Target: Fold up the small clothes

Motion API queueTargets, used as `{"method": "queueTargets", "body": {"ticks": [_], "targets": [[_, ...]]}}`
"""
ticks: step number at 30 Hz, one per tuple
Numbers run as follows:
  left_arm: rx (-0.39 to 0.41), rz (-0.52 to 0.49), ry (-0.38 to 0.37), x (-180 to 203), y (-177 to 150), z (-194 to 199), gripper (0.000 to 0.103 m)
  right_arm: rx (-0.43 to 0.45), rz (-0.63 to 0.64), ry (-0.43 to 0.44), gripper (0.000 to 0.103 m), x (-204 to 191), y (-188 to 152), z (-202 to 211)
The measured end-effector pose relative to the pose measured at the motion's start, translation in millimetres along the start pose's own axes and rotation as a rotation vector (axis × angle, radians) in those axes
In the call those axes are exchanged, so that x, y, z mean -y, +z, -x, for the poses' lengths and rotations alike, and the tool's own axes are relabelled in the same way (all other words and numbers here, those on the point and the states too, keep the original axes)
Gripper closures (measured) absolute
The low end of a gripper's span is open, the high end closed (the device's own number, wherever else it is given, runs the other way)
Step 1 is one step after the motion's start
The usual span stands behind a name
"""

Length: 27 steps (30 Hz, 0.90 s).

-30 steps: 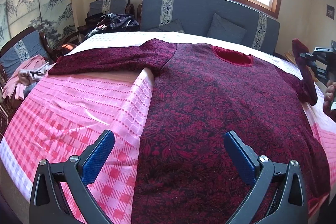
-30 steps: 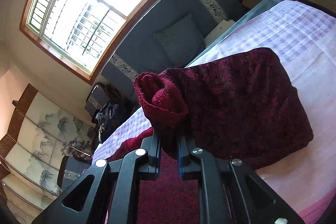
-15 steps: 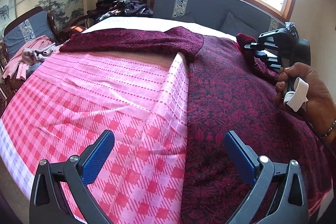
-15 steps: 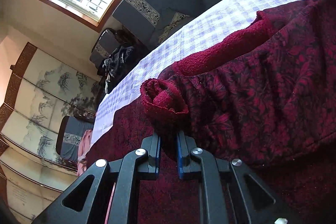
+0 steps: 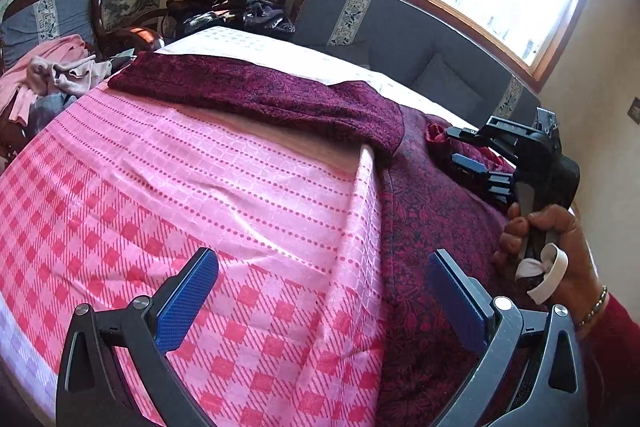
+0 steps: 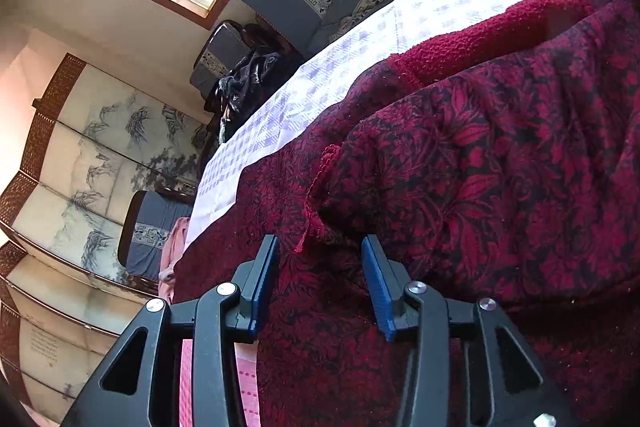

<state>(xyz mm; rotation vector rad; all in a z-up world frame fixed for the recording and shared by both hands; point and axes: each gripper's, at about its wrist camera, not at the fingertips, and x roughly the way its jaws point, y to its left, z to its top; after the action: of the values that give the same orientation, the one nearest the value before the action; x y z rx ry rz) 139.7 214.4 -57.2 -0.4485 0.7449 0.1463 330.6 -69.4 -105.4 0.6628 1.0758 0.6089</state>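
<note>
A dark red flowered sweater (image 5: 424,211) lies spread on the pink checked bed cover (image 5: 200,195). Its left sleeve (image 5: 248,87) stretches out flat to the left. Its right sleeve (image 6: 460,163) lies folded across the body, the cuff (image 6: 320,187) just beyond my right gripper (image 6: 320,267). That gripper is open and empty; it also shows in the left wrist view (image 5: 460,147), held over the sweater's chest. My left gripper (image 5: 320,291) is open and empty above the cover, at the sweater's left side edge.
A grey sofa (image 5: 400,23) stands under the window behind the bed. A pile of pink and grey clothes (image 5: 52,75) lies on a chair at the left. Dark clothes (image 5: 240,15) lie on another chair. A painted screen (image 6: 100,155) stands at the left wall.
My right gripper carried the right sleeve's cuff across the sweater's body, then opened and let it go. My left gripper has shifted left, toward the sweater's left edge.
</note>
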Motion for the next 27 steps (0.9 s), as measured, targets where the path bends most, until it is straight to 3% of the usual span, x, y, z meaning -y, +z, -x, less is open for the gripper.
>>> {"method": "queueTargets", "body": {"ticks": [3,5,10,13,17,19,22,27], "targets": [[-0.003,0.054,-0.055,-28.4,26.6,-9.1,0.000,-0.002,0.014,0.093,0.061,-4.8,-6.5,14.8],[-0.034,0.117,-0.097,-52.5,44.5,-21.0,0.000,-0.001,0.061,0.094,0.059,-11.7,-13.9,28.7],[-0.065,0.313,-0.218,-110.5,77.8,-50.6,0.000,-0.008,0.305,-0.101,0.043,-31.2,-46.3,49.4],[-0.058,0.365,-0.147,-134.4,100.4,-67.7,0.001,-0.033,0.364,-0.152,0.042,-25.4,-62.6,51.0],[-0.090,0.411,-0.136,-161.3,128.1,-95.3,0.005,-0.054,0.343,-0.162,0.042,-10.5,-72.9,45.8],[-0.126,0.472,-0.151,-175.8,137.2,-111.8,0.008,-0.044,0.348,-0.161,0.042,-11.0,-73.9,47.5],[-0.124,0.565,-0.185,-194.6,146.6,-120.3,0.011,-0.040,0.356,-0.164,0.042,-9.7,-76.0,48.5],[-0.095,0.632,-0.203,-215.6,160.1,-132.1,0.019,-0.021,0.355,-0.161,0.041,-11.3,-77.6,47.5]]}}
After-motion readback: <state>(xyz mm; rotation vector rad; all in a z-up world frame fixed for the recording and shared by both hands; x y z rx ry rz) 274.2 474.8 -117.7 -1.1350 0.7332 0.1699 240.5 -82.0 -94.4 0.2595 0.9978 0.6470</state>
